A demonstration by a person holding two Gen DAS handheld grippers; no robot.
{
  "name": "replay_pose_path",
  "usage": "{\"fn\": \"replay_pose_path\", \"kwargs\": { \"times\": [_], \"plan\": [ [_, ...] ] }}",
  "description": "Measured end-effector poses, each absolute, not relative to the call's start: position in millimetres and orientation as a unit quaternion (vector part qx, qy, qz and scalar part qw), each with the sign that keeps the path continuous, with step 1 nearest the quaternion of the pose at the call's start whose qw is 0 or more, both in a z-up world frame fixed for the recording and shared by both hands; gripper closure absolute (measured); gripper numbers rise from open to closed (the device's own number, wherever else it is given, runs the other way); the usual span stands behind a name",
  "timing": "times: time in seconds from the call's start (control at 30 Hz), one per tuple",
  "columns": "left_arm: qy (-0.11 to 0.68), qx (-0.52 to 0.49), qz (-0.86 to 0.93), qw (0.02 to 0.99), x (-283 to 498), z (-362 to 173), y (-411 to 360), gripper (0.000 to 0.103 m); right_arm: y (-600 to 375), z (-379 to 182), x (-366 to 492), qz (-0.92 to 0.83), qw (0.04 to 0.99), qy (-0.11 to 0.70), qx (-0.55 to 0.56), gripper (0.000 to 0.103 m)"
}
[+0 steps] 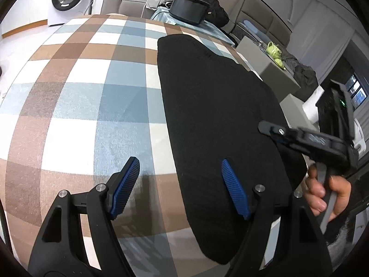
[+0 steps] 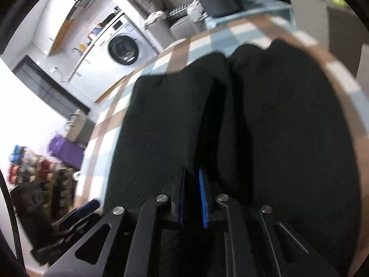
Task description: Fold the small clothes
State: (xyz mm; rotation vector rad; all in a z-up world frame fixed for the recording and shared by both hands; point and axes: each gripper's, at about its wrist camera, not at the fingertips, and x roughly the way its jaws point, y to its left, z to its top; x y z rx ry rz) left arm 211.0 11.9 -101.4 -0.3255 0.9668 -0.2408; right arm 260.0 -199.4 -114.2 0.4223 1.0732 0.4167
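Hovering with jaws spread wide and empty, the left gripper (image 1: 182,184) has one pad over the black garment (image 1: 219,106) and the other over bare checked tablecloth (image 1: 76,97). The right gripper (image 2: 192,196) stands with jaws narrowly parted; nothing visibly sits between its pads, and the garment's folded layers lie directly beneath and ahead of it. The cloth appears soft, light and limp, likely to sag when lifted. Judged best hold: pinch an outer edge or corner, both layers together, nearest each tool's tips.
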Motion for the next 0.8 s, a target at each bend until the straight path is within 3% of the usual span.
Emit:
{"fn": "replay_pose_path", "kwargs": {
  "times": [0.07, 0.3, 0.33, 0.4, 0.5, 0.6, 0.8],
  "plan": [
    [0.466, -0.152, -0.116, 0.864, 207, -103, 11, 0.032, -198, -118, 247, 0.242, 0.796, 0.510, 0.217, 0.069],
    [0.472, -0.134, -0.152, 0.858, 175, -101, 6, 0.032, -183, -120, 204, 0.300, 0.787, 0.512, 0.169, 0.069],
    [0.474, -0.125, -0.156, 0.857, 170, -101, 4, 0.032, -180, -119, 209, 0.298, 0.790, 0.511, 0.161, 0.070],
    [0.476, -0.114, -0.163, 0.857, 163, -101, 0, 0.032, -176, -121, 220, 0.291, 0.797, 0.510, 0.145, 0.085],
    [0.478, -0.115, -0.169, 0.854, 156, -102, -4, 0.032, -177, -111, 228, 0.292, 0.806, 0.494, 0.145, 0.095],
    [0.477, -0.119, -0.169, 0.855, 154, -100, -5, 0.032, -181, -98, 225, 0.299, 0.816, 0.471, 0.150, 0.096],
    [0.489, -0.100, -0.165, 0.851, 154, -107, -10, 0.032, -176, -127, 229, 0.262, 0.800, 0.523, 0.136, 0.092]
  ]
}}
